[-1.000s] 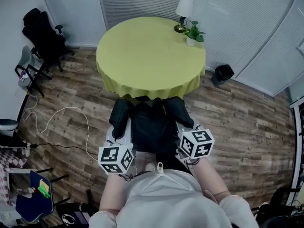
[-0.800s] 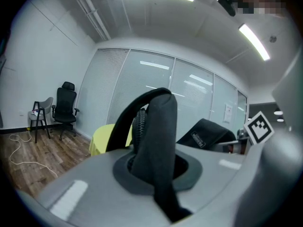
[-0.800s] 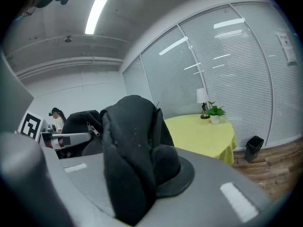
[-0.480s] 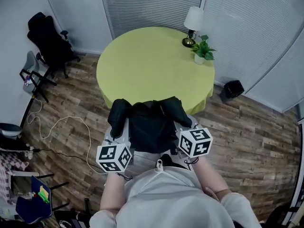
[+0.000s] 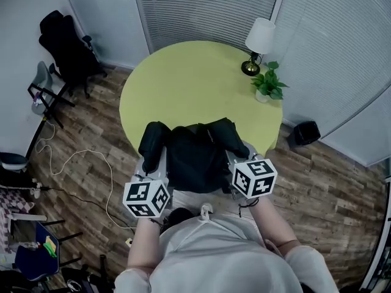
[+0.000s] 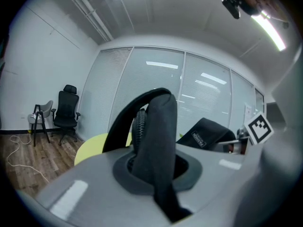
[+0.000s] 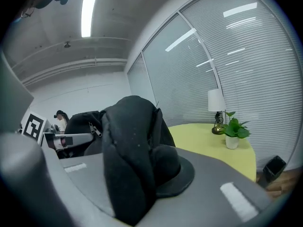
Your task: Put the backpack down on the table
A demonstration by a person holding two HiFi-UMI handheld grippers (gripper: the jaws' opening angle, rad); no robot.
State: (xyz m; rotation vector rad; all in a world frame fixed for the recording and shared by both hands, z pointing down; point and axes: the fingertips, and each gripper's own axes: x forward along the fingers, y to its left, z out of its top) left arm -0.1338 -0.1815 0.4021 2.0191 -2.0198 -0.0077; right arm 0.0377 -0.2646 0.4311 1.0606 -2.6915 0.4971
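table [image 5: 183, 78] closer than before, backpack [image 5: 195, 157] now overlaps its near edge | left tongs [image 5: 151, 166], right tongs [image 5: 239, 160]: each clamped on backpack

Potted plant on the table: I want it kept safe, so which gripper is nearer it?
Right. The right gripper, shut on the backpack, is below the potted plant in the head view; the left gripper is further left.

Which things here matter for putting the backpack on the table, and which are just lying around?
For the job:
- backpack
- table
- left claw and right claw, both shut on the backpack

Just lying about:
- lamp and plant, at the table's far edge
- office chair
- bin
- floor cable
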